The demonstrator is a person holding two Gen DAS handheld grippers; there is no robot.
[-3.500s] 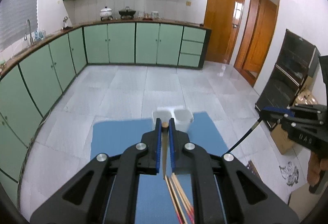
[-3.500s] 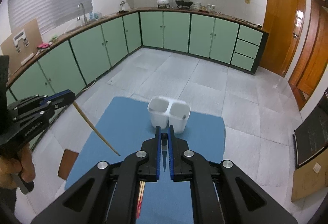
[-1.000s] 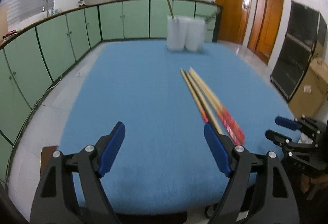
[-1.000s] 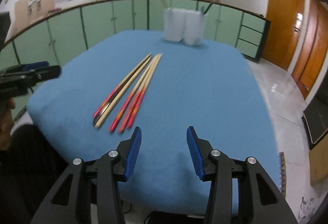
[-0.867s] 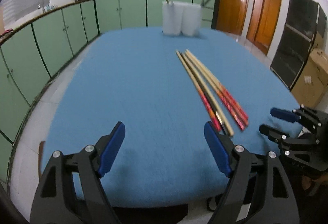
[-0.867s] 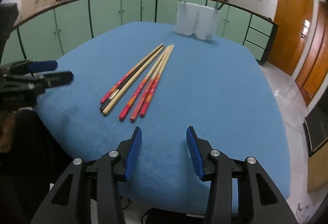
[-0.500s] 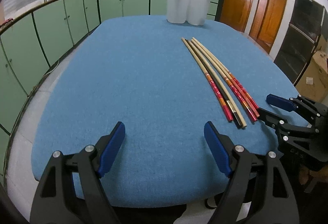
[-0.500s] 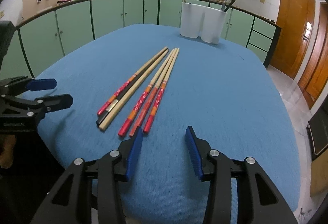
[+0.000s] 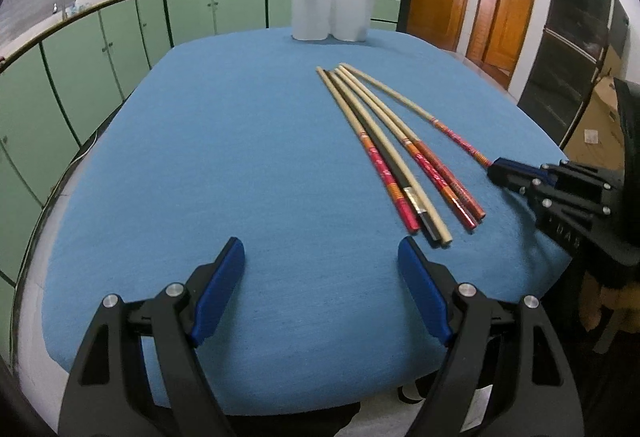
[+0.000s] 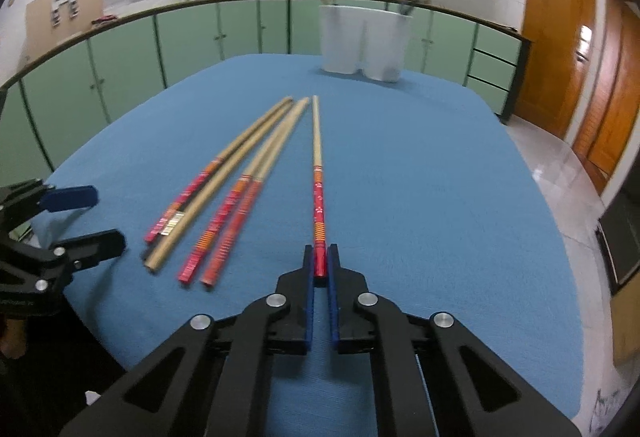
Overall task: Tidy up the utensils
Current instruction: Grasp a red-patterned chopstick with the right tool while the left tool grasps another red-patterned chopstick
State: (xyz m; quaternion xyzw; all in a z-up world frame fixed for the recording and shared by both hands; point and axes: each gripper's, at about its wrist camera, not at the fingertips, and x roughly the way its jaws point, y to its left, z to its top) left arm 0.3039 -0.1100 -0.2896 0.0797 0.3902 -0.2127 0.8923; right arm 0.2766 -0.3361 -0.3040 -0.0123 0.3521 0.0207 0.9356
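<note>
Clamping the red end of one chopstick [image 10: 318, 193], the right gripper [image 10: 321, 269] lies low over the cloth [image 10: 420, 197]; the left gripper [image 9: 320, 261] hovers open near five loose chopsticks [image 9: 384, 153].

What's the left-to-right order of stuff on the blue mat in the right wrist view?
left gripper → loose chopsticks → the chopstick in the right gripper. The white utensil holder stands at the far end, slightly right of that chopstick's tip.
</note>
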